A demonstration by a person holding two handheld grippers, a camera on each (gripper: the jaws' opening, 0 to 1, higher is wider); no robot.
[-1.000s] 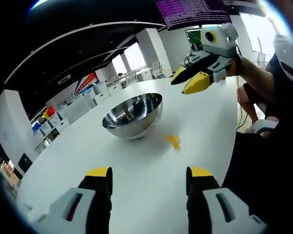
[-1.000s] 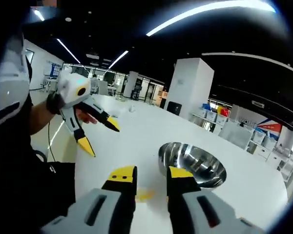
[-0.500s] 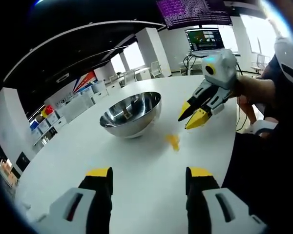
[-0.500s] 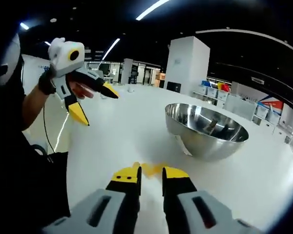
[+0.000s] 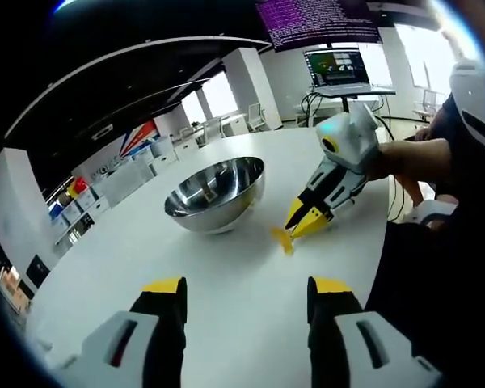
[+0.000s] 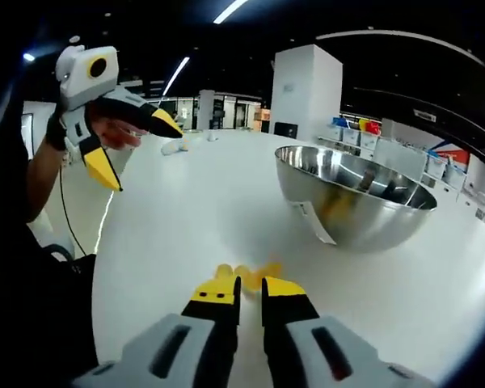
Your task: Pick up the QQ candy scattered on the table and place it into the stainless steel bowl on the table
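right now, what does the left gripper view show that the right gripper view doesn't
Left gripper view: the right gripper seen from outside, fingers nearly together at the candy, and a monitor behind it. Right gripper view: the left gripper held up off the table, fingers wide apart. Both: the bowl, the yellow candy beside it, the white table.

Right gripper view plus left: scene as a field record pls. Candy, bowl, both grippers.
candy: yellow piece on white table, near the bowl
bowl: steel bowl upright on the table; contents unclear
right gripper: low at the candy, jaws nearly closed, tips at it; grip not confirmed
left gripper: jaws wide apart, nothing between them; seen raised above the table in the right gripper view
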